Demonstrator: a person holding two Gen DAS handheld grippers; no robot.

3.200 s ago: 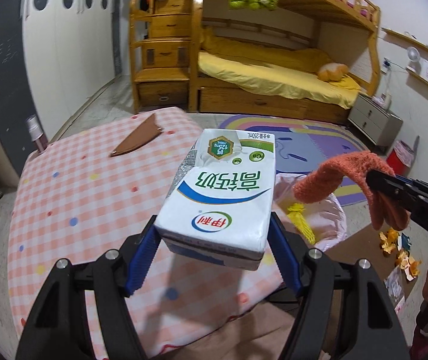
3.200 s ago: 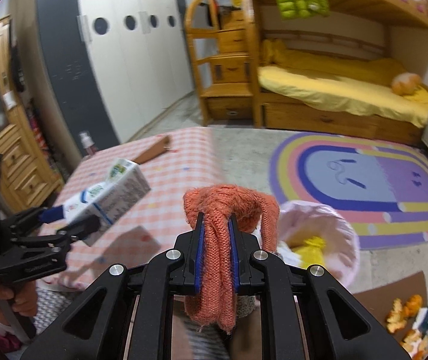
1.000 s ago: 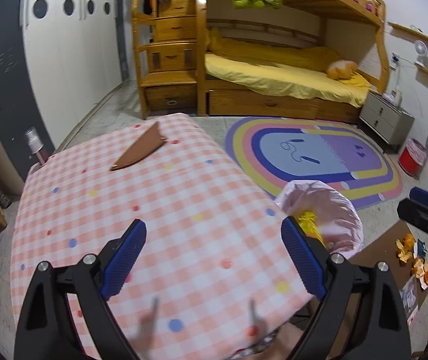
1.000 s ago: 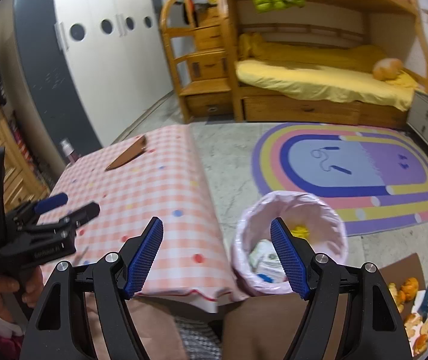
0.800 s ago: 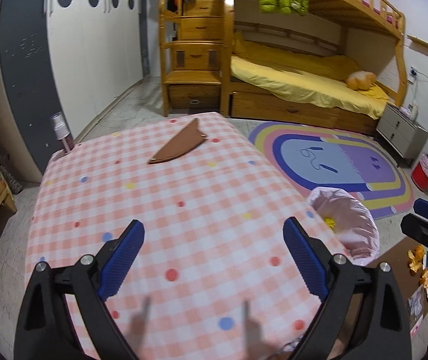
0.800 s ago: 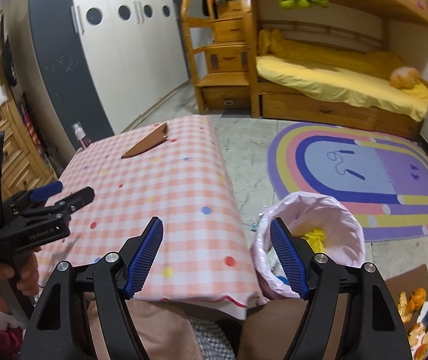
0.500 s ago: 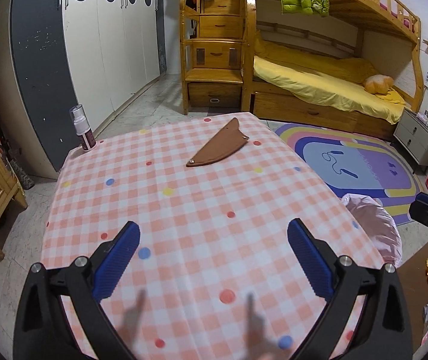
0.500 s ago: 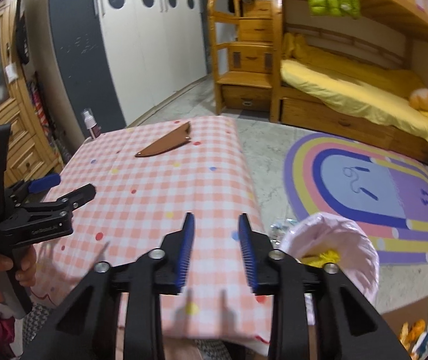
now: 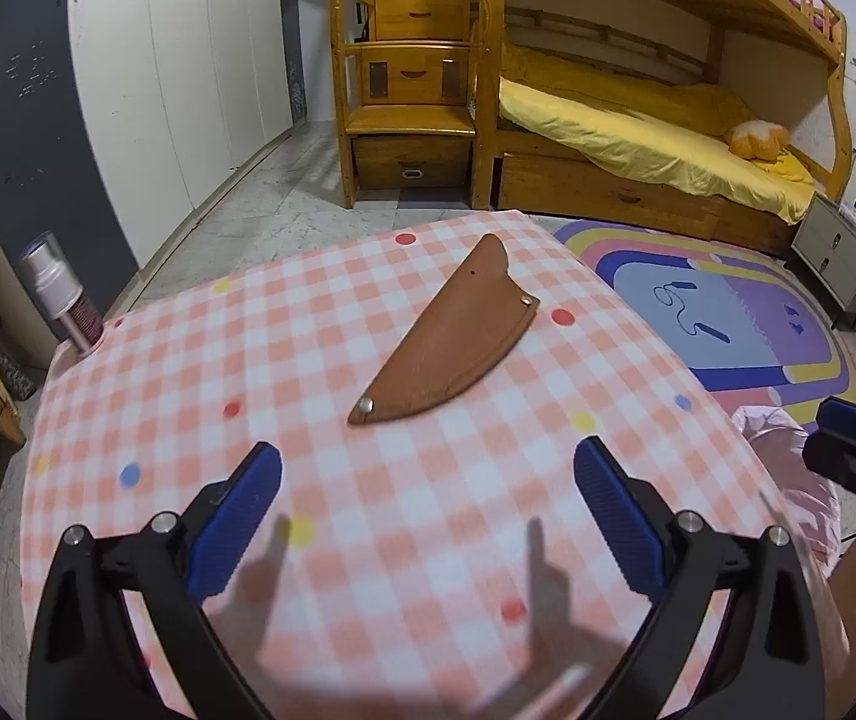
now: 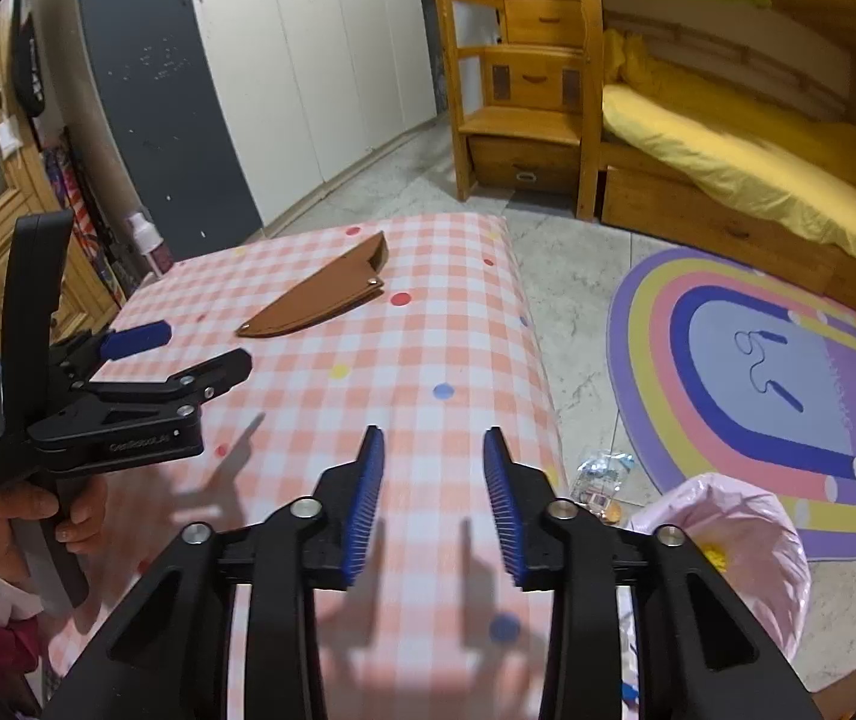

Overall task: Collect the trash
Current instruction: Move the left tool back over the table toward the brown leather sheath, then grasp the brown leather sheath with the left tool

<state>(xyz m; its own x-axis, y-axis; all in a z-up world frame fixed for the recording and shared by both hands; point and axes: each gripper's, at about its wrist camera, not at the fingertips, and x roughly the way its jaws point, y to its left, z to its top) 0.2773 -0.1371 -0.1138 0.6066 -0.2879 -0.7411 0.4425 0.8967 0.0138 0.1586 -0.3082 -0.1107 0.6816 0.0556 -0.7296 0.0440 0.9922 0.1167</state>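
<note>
- Left wrist view: brown sheath-shaped piece [image 9: 448, 339] flat on the checked worktop [image 9: 200, 372], straight ahead of the left gripper [image 9: 428, 510] and well short of its fingertips; likely the next thing to collect, being the only loose item on the cloth.
- Left jaws spread wide, nothing between them; aimed at the brown piece's blunt near end, judged a line-up for a pinch across its width.
- Right gripper [image 10: 433, 498] over the worktop's near edge, jaws parted about halfway, empty; closer to the bin side, probably waiting its turn.
- Pink-lined trash bag [image 10: 739, 528] on the floor just beside the worktop's right edge, mouth open upward, yellow scrap inside; placed within easy reach for dropping.
- Crumpled clear wrapper [image 10: 598, 471] on the floor between worktop and bag, possibly trash too.
- Spray bottle [image 9: 62, 300] upright at the far left corner, well apart.
</note>
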